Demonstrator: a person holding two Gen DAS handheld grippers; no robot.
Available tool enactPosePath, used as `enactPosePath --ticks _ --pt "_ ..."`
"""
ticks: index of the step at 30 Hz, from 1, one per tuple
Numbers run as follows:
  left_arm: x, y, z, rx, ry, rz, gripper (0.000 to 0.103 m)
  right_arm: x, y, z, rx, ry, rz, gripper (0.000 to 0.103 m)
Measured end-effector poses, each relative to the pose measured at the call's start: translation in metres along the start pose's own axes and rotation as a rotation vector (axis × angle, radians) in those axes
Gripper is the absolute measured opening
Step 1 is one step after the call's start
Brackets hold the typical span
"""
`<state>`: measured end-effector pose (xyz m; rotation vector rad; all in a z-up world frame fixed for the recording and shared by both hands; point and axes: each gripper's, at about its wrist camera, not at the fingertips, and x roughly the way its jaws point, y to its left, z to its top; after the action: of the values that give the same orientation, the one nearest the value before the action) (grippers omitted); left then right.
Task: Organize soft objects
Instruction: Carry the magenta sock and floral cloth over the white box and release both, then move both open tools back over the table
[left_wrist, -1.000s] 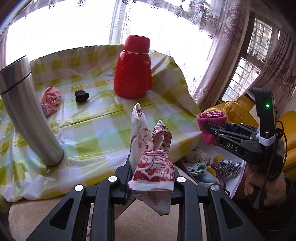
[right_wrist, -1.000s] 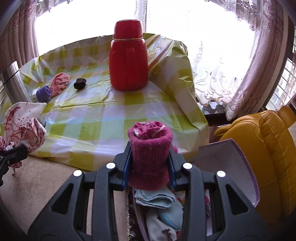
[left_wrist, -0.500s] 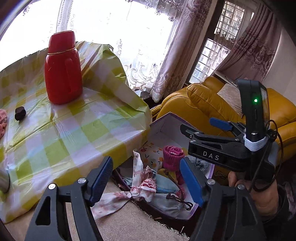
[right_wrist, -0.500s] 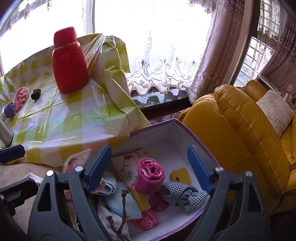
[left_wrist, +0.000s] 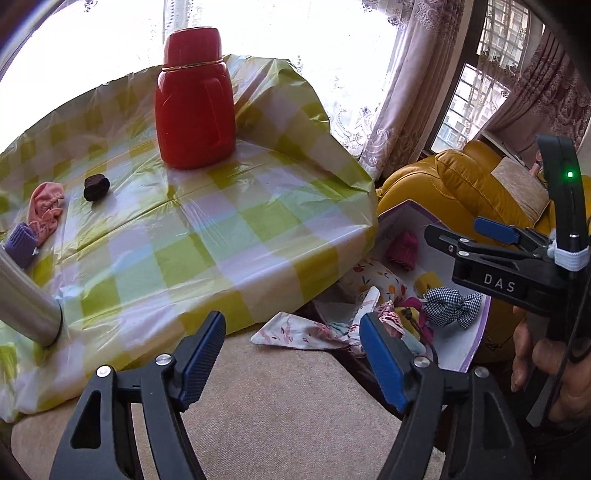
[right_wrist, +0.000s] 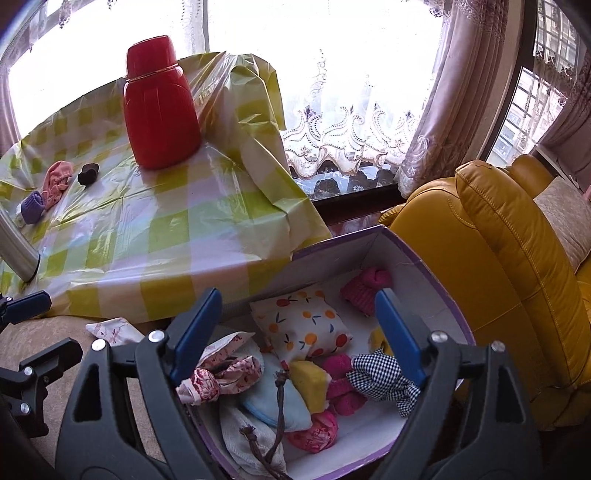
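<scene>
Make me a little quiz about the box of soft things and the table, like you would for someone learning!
1. True or false: the left gripper is holding a cloth.
2. Which soft thing lies on the table right beside the purple roll? A) the pink cloth B) the checked bundle C) the fruit-print pillow
3. Fill in: the dark pink knitted roll lies in the far corner of the ____.

Key:
1. False. Both the left gripper and the right gripper are open, with nothing in them.
2. A.
3. Box, the white one with a purple rim.
</scene>
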<state>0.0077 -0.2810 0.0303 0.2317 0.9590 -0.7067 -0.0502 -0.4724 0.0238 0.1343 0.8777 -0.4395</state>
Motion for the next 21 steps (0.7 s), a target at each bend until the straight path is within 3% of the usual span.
enactPosePath --ticks 9,21 --pt "-0.022 0.047 -0.020 -0.058 -0.011 0.098 0.076 -0.001 0.043 0.007 -0.069 0.005 0.057 0.087" --pt "-0.051 0.132 -0.061 -0.212 0.012 0.219 0.076 0.003 0.111 0.023 -0.158 0.008 0.156 0.087"
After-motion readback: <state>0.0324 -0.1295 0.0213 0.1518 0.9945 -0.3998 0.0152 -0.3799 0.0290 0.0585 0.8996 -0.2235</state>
